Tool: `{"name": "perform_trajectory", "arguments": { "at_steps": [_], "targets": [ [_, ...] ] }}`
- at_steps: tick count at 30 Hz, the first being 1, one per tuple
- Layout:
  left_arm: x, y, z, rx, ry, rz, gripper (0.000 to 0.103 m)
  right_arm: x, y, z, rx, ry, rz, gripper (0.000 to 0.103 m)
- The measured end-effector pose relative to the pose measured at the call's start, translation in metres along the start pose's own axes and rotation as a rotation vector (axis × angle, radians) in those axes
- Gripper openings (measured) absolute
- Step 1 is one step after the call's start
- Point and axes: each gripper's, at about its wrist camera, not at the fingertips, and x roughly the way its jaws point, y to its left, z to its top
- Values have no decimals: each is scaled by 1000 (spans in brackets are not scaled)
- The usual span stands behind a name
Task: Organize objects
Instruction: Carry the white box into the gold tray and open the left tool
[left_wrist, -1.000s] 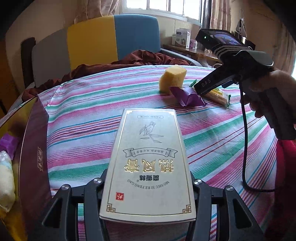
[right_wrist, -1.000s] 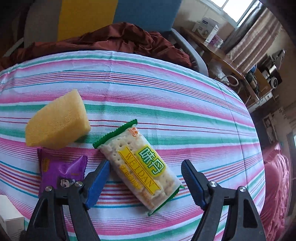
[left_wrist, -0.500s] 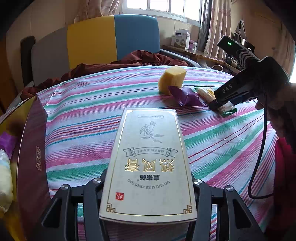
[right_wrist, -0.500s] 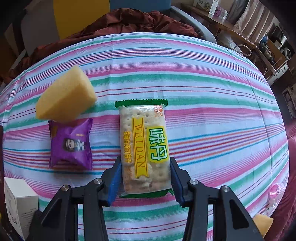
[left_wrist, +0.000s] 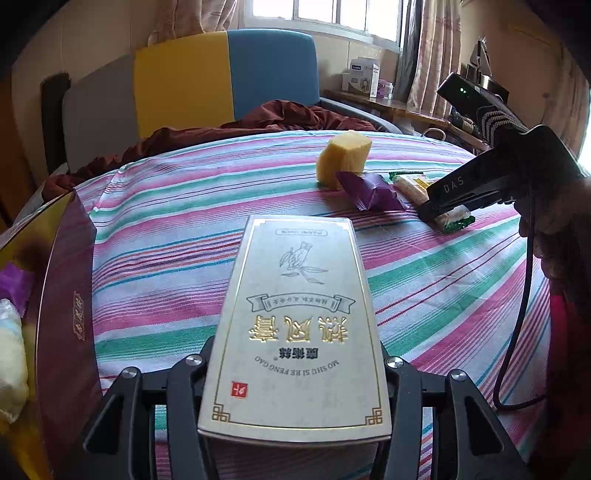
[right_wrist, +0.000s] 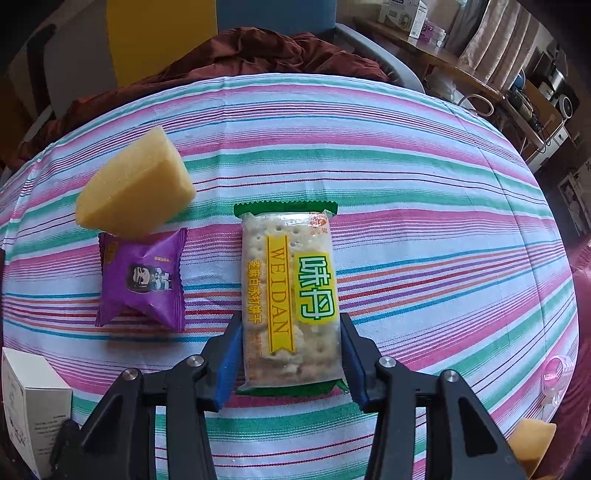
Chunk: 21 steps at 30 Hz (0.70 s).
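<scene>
Silver-grey carton (left_wrist: 295, 343): in the left wrist view it lies flat between the left gripper (left_wrist: 295, 373) fingers, which pinch its near end from both sides; held level over the striped cloth (left_wrist: 166, 221), probably so it can be carried without tipping.
Maroon box (left_wrist: 62, 295): open at the left edge with wrapped snacks inside; likely the place where things are being gathered.
Right gripper, far view (left_wrist: 428, 216): low on the cloth at the near end of the cracker pack (left_wrist: 413, 182).
Cracker pack, right wrist view (right_wrist: 291, 299): flat on the cloth, lengthwise along the fingers, so the narrow width fits the jaws.
Right gripper (right_wrist: 291, 362): blue pads (right_wrist: 229, 354) pressed against both long edges of the pack, pinching it; not lifted yet, I judge.
Purple sachet (right_wrist: 142, 280): just left of the pack, apart from it.
Yellow sponge (right_wrist: 135, 188): behind the sachet, overlapping its far edge; both wait untouched.
</scene>
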Motion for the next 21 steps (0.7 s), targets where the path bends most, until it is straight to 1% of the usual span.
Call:
{"name": "perform_trajectory", "arguments": {
  "at_steps": [3,8,17,21],
  "targets": [
    [-2,-2,-2,3,-1,3,52,-2,3,-9,-15,-5,-7,48],
    [-3,-3,-3,7,-2,7,52,-5,15,-13,-38,-14,-13,48],
    [-3,-5,-2,12,-4,17,52,-4,11,-10,-38,-9,-5,48],
    [-3,-6,-2,13,-3,22,52,0,7,-2,-41,-11,-6,48]
  ]
}}
